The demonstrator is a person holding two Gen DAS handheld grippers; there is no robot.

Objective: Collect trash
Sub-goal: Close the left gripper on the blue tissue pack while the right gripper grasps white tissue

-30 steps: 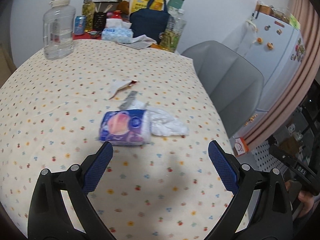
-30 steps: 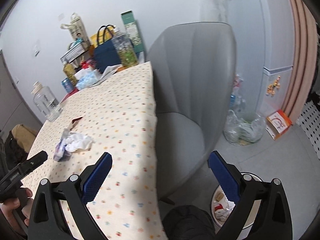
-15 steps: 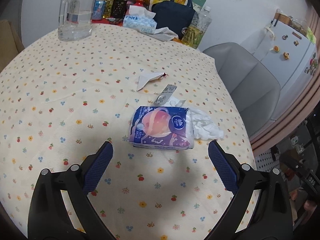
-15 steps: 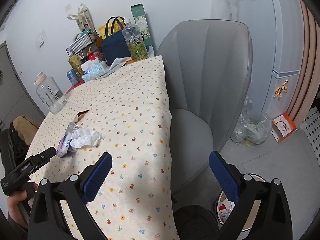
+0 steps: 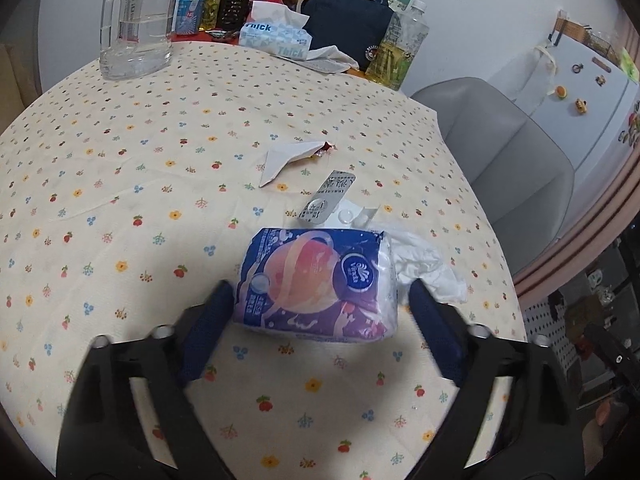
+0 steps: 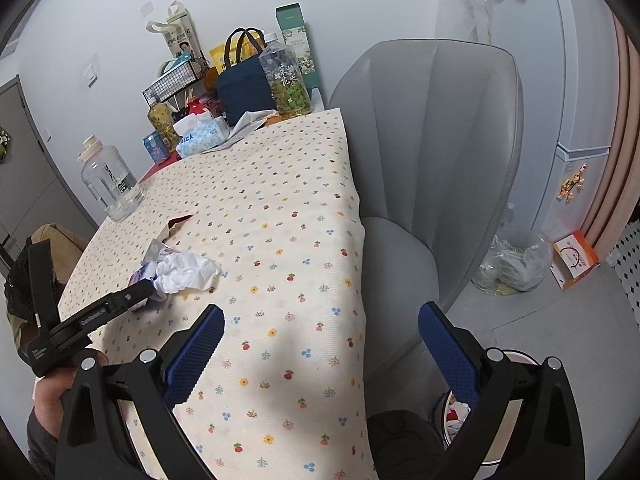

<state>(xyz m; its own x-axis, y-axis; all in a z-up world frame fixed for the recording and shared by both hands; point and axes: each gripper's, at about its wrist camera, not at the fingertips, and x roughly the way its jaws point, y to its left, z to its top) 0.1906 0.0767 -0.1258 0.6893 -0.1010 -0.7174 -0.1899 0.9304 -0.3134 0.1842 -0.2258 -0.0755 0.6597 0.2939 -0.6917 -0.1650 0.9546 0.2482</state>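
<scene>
A blue and purple tissue pack (image 5: 316,280) lies on the flowered tablecloth (image 5: 120,184) with crumpled white tissue (image 5: 424,266) spilling from its right end. My left gripper (image 5: 320,300) is open, its blue pads on either side of the pack, not touching it. Behind lie a silver blister strip (image 5: 328,198) and a torn white wrapper (image 5: 288,156). My right gripper (image 6: 318,340) is open and empty above the table's right edge. In the right wrist view the crumpled tissue (image 6: 188,272) and the left gripper (image 6: 100,312) show at left.
A grey chair (image 6: 432,168) stands at the table's right side. A trash bin (image 6: 460,412) shows on the floor below my right gripper. A water jug (image 5: 136,20), tissue box (image 5: 276,34), dark bag (image 5: 352,28) and bottles crowd the table's far end.
My left gripper has moved forward and down until its open pads flank the tissue pack. My right gripper has shifted slightly left, toward the table.
</scene>
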